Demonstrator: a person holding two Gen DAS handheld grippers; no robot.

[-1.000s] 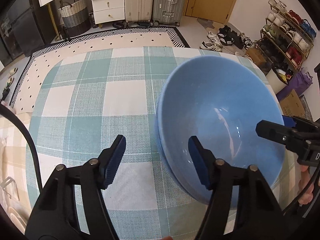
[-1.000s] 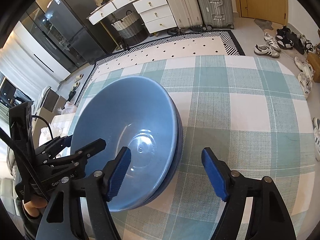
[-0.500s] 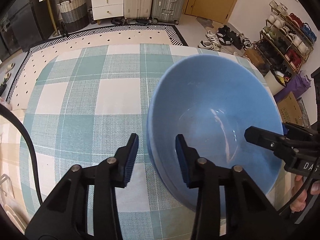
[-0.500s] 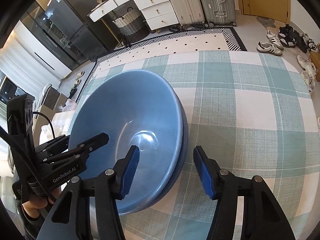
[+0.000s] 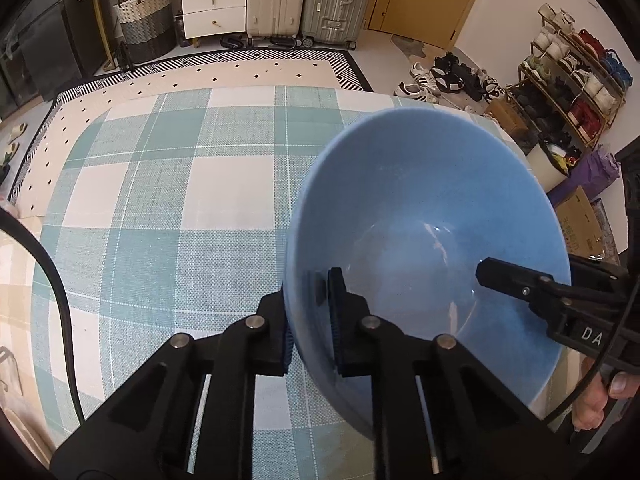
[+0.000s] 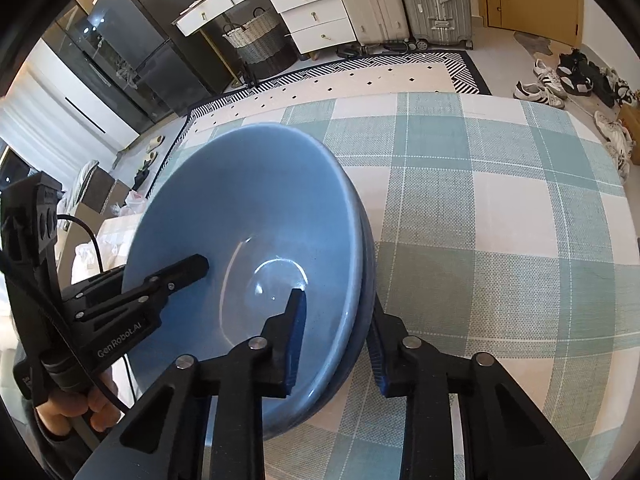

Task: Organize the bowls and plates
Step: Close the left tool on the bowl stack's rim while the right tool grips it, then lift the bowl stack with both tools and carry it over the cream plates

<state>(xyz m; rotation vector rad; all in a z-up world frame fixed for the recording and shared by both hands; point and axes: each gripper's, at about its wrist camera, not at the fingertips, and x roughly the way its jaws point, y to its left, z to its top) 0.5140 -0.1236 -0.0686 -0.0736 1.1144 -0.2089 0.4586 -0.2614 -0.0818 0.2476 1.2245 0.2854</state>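
Note:
Two light-blue bowls (image 6: 248, 200) sit nested on a teal-and-white checked tablecloth (image 6: 500, 220); the lower bowl's rim (image 6: 366, 248) shows along the right. My left gripper (image 5: 308, 292) is closing, its pads pressing either side of the upper bowl (image 5: 420, 200) at its left rim. My right gripper (image 6: 336, 312) is closing too, one pad inside the bowl and the other outside under both rims. Each view shows one finger of the opposite gripper lying inside the bowl: the right gripper's finger (image 5: 504, 276) and the left gripper's finger (image 6: 188, 268).
A hand (image 5: 600, 400) holds the right gripper's handle. Past the table lie a patterned rug (image 5: 260, 68), white drawers (image 5: 212, 0), a woven basket (image 5: 146, 26), suitcases (image 5: 336, 0), loose shoes (image 5: 440, 76) and a shoe rack (image 5: 572, 76). A black cable (image 5: 52, 280) hangs at left.
Both grippers' jaws have come together from wide apart onto the bowls' opposite rims. The bowls now fill a little more of each view.

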